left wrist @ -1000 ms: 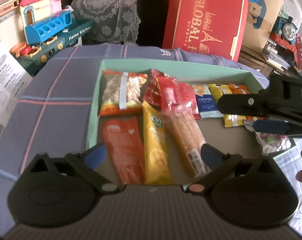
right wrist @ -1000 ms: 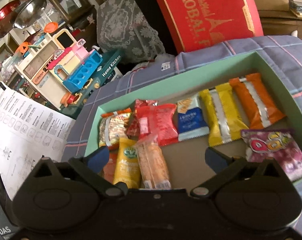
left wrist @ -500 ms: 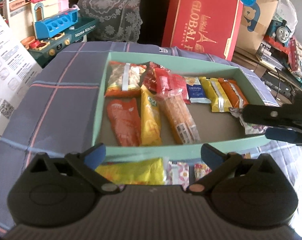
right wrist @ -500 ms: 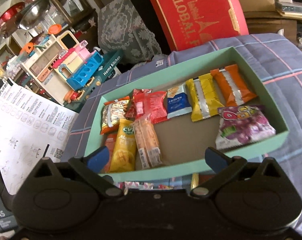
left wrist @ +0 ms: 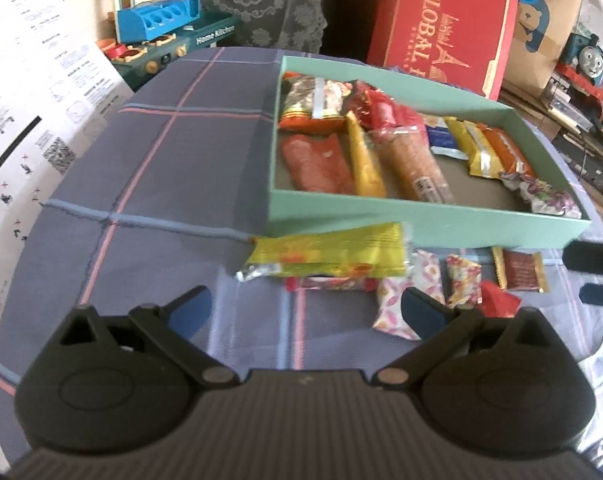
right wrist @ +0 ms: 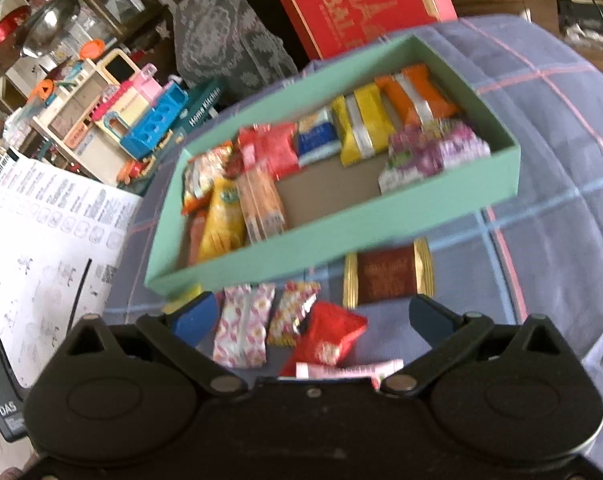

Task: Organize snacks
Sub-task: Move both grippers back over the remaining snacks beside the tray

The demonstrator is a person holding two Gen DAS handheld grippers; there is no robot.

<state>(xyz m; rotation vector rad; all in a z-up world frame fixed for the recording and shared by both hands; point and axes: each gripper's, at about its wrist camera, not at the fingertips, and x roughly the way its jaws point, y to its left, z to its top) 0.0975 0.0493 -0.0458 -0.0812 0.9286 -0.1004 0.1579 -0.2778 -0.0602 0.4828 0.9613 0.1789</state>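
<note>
Where blur smears wrappers, labels perhaps unreadable, green box (right wrist: 341, 232) sharp

Readable on the big red box (left wrist: 441, 36) standing past the far edge of the checked cloth: "GLOBAL" in gold capitals, cut off on the right, above an Eiffel Tower emblem. On the teal toy set (left wrist: 205, 38) off the far left corner: "Home Kitchen" in white. On a black device (right wrist: 1, 404) at the left rim of the right wrist view: "DAS". Across the white printed sheet (right wrist: 41, 240) along the left edge: dense small print and QR codes, illegible. Snack wrapper lettering too blurred to read.
</note>
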